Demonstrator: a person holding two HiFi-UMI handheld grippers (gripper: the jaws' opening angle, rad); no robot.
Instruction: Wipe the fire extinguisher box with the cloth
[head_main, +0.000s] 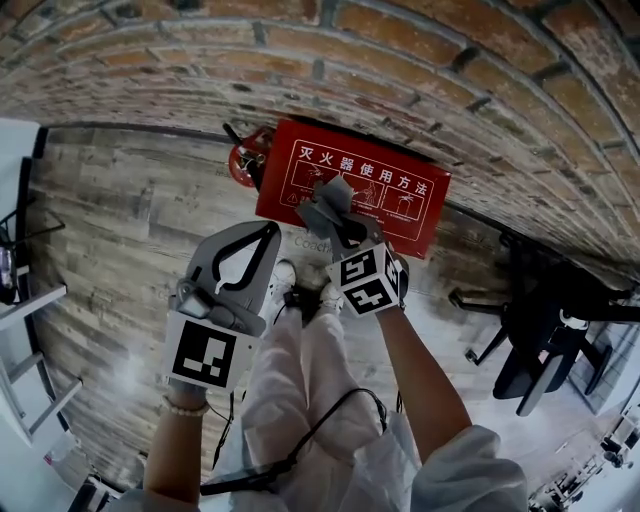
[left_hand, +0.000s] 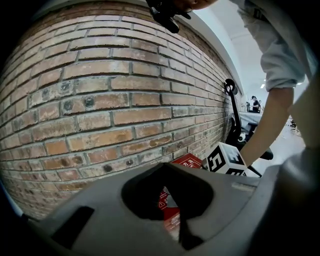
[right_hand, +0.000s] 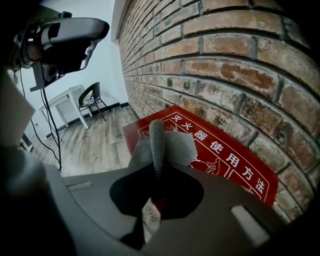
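The red fire extinguisher box (head_main: 385, 195) with white print stands on the wooden floor against the brick wall (head_main: 420, 70). My right gripper (head_main: 338, 225) is shut on a grey cloth (head_main: 325, 203), which lies over the box's front near its left half. In the right gripper view the cloth (right_hand: 162, 147) sticks up from the shut jaws in front of the box (right_hand: 225, 155). My left gripper (head_main: 270, 232) hangs left of the box, apart from it, jaws together and holding nothing. Its own view shows brick wall, with a sliver of the box (left_hand: 189, 160).
A red extinguisher (head_main: 243, 160) sits at the box's left end. A black office chair (head_main: 550, 340) stands to the right, a white table (head_main: 25, 300) to the left. The person's legs and shoes (head_main: 285, 280) are below the grippers. Cables (head_main: 300, 450) trail on the floor.
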